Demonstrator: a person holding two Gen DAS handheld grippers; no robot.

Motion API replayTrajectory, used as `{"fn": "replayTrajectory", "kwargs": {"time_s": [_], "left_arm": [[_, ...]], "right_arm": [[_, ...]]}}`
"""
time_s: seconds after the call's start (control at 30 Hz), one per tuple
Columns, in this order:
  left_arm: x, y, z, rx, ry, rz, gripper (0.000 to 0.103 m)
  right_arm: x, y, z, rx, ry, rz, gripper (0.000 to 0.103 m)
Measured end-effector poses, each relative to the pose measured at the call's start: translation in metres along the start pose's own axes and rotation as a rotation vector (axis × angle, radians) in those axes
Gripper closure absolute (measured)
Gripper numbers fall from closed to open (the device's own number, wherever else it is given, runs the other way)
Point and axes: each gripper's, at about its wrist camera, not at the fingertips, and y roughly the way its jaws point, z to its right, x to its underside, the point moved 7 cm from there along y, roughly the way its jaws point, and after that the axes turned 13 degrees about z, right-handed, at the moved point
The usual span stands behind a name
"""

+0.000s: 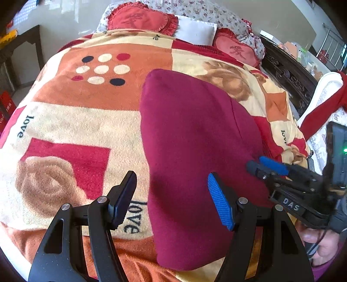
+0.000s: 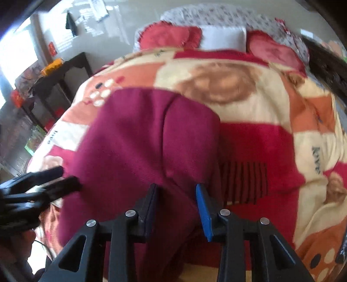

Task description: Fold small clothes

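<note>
A small maroon garment (image 1: 195,151) lies folded lengthwise on a patterned fleece blanket (image 1: 82,121) on a bed. My left gripper (image 1: 173,199) is open, hovering over the garment's near left edge, one finger over the blanket, the other over the cloth. My right gripper (image 2: 176,208) is open with both fingers astride a raised fold of the same garment (image 2: 141,151) near its front end. The right gripper also shows in the left wrist view (image 1: 263,166) at the garment's right edge. The left gripper shows in the right wrist view (image 2: 65,177) at the garment's left edge.
Red heart cushions (image 1: 141,18) and a white pillow (image 1: 197,29) lie at the head of the bed. A dark carved bed frame (image 1: 288,76) runs along the right. A dark side table (image 2: 58,80) stands left of the bed. My hand (image 1: 318,245) shows at lower right.
</note>
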Motion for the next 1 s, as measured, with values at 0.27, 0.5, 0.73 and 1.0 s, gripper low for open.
{"fn": "replayTrajectory", "kwargs": {"time_s": [0.27, 0.5, 0.73, 1.0], "left_arm": [[-0.008, -0.016, -0.001, -0.030, -0.005, 0.072, 0.034], [-0.014, -0.034, 0.003, -0.061, 0.030, 0.112, 0.034], [-0.021, -0.054, 0.008, -0.070, 0.045, 0.156, 0.034], [-0.019, -0.067, 0.011, -0.083, 0.057, 0.170, 0.034]], "right_arm": [[-0.011, -0.031, -0.002, -0.037, 0.056, 0.055, 0.056], [-0.023, -0.059, -0.015, -0.011, 0.030, 0.131, 0.045], [-0.024, -0.073, -0.021, 0.022, 0.013, 0.167, 0.033], [-0.021, -0.081, -0.025, 0.022, 0.016, 0.177, 0.030]]}}
